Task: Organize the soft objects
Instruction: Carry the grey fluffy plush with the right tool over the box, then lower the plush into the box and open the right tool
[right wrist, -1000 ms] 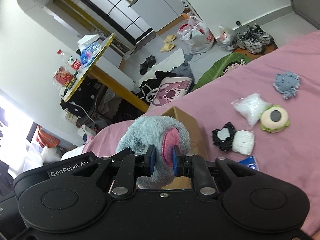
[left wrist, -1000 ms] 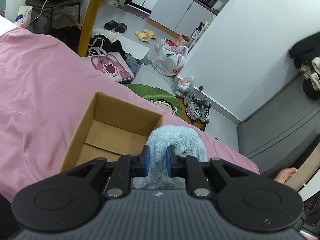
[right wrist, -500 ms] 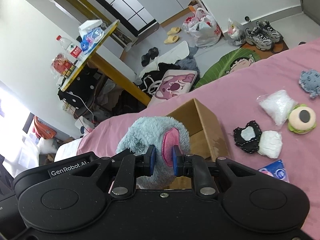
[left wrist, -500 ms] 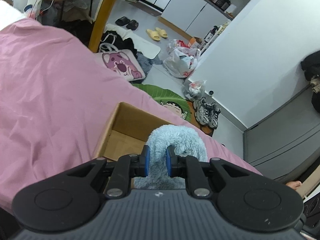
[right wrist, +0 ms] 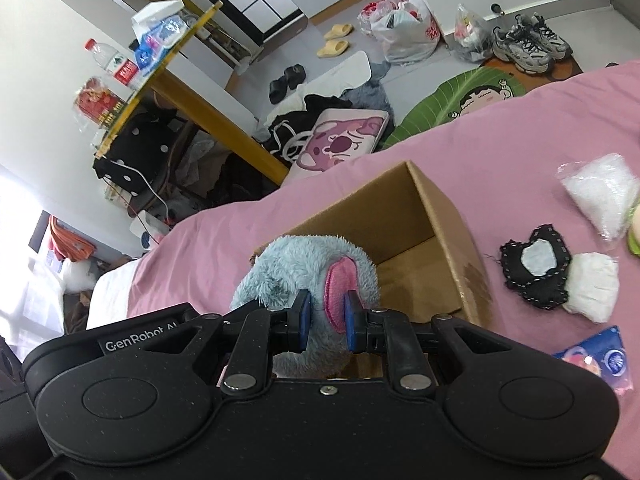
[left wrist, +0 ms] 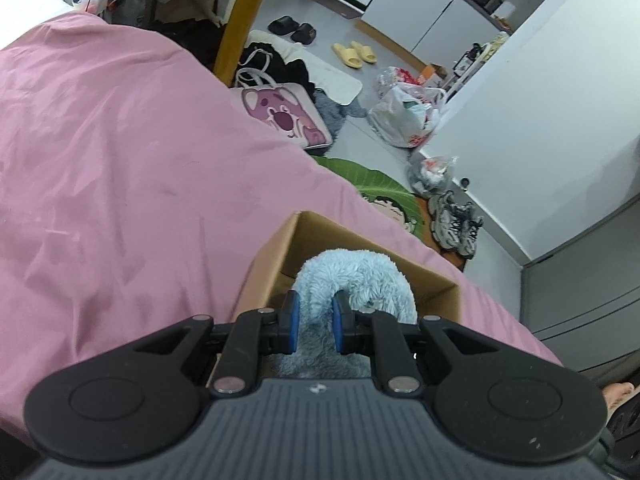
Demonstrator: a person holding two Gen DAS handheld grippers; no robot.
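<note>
A bed with a pink sheet (right wrist: 500,148) carries an open cardboard box (right wrist: 444,216) near its floor-side edge. Beside the box lie a black-and-white fabric piece (right wrist: 536,268), a white pouch (right wrist: 600,192) and a blue packet (right wrist: 596,356).

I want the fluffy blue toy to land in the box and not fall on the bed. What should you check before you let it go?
1. Left gripper shut on the toy: ok.
2. Right gripper shut on the toy's pink patch: ok.
3. Box open at the top: ok.
4. Room inside the box: ok, the cardboard floor that shows is bare.
5. Toy right over the opening: cannot tell; it hangs in front of the box in both views, but its height and exact spot do not show.
6. Other soft things clear of the box: ok, the black patch and white bag lie beside it on the bed.
</note>
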